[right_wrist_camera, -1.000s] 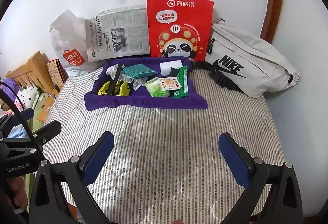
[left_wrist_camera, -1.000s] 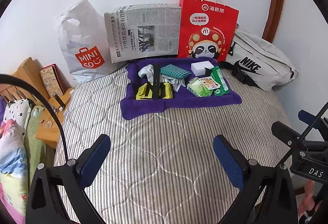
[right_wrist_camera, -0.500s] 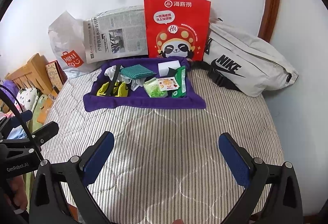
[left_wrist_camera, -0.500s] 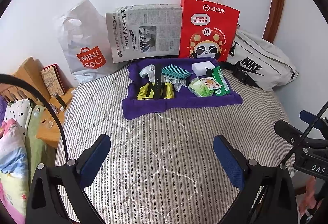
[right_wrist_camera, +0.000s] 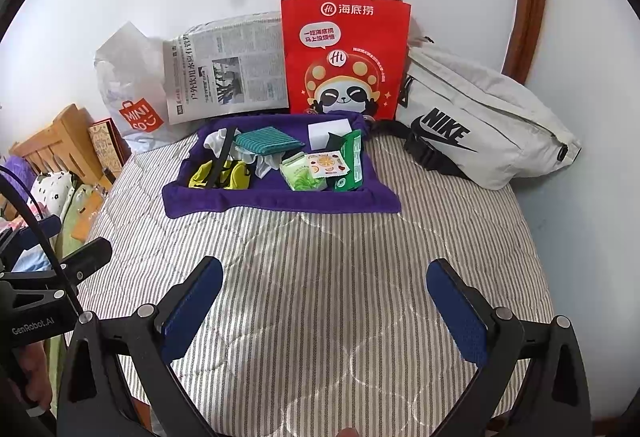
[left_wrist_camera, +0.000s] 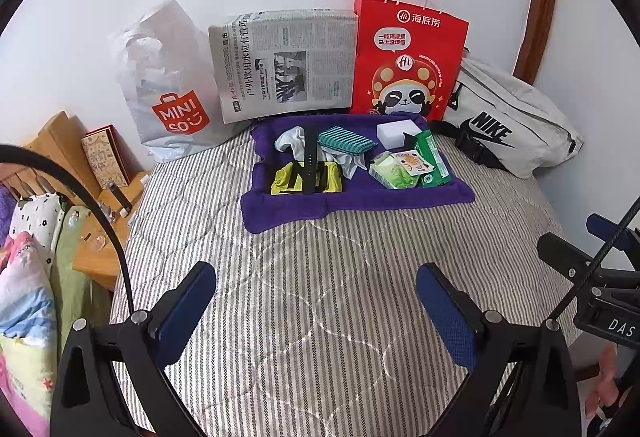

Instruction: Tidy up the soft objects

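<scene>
A purple cloth tray [left_wrist_camera: 360, 199] [right_wrist_camera: 280, 203] lies on the striped bed near the wall. It holds a yellow-green cloth [left_wrist_camera: 280, 179] under a black strap [left_wrist_camera: 310, 153], a teal striped cloth [left_wrist_camera: 346, 141], a white cloth [left_wrist_camera: 290, 137], a white block [left_wrist_camera: 398, 129] and green tissue packs [left_wrist_camera: 390, 173]. My left gripper [left_wrist_camera: 316, 313] is open and empty, well in front of the tray. My right gripper [right_wrist_camera: 324, 313] is open and empty too, the same distance back.
Against the wall stand a white Miniso bag [left_wrist_camera: 168, 89], a newspaper [left_wrist_camera: 286, 65], a red panda paper bag [left_wrist_camera: 408, 65] and a grey Nike pouch [left_wrist_camera: 508, 121]. A wooden bedside stand [left_wrist_camera: 80, 173] and bedding [left_wrist_camera: 24, 277] are at the left.
Both grippers have tilted slightly, so the tray and bags sit a little differently in view. Both stay open and nothing on the bed has moved.
</scene>
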### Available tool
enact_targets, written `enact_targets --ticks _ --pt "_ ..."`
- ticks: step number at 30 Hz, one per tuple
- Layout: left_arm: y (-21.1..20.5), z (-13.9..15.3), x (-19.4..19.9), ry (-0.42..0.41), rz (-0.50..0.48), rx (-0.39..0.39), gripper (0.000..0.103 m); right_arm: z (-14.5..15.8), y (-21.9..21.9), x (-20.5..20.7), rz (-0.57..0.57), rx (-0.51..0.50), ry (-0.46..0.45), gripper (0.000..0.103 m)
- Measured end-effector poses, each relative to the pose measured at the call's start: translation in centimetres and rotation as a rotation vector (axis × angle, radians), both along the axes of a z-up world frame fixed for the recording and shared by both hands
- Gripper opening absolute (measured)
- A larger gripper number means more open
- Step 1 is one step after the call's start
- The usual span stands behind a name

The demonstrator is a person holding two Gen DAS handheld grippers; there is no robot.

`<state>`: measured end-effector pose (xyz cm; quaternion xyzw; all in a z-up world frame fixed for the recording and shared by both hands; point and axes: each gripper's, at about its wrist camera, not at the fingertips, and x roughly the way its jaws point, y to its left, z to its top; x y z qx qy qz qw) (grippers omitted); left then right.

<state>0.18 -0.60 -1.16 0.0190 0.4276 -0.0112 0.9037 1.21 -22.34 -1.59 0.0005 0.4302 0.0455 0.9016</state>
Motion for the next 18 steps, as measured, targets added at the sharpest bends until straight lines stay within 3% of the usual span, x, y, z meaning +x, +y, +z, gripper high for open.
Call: enact_targets --ticks 18 --pt "0.50 0.12 -0.19 -0.002 0.003 -0.006 0.101 -0.03 -0.02 0.06 0.000 -0.007 0.002 0.101"
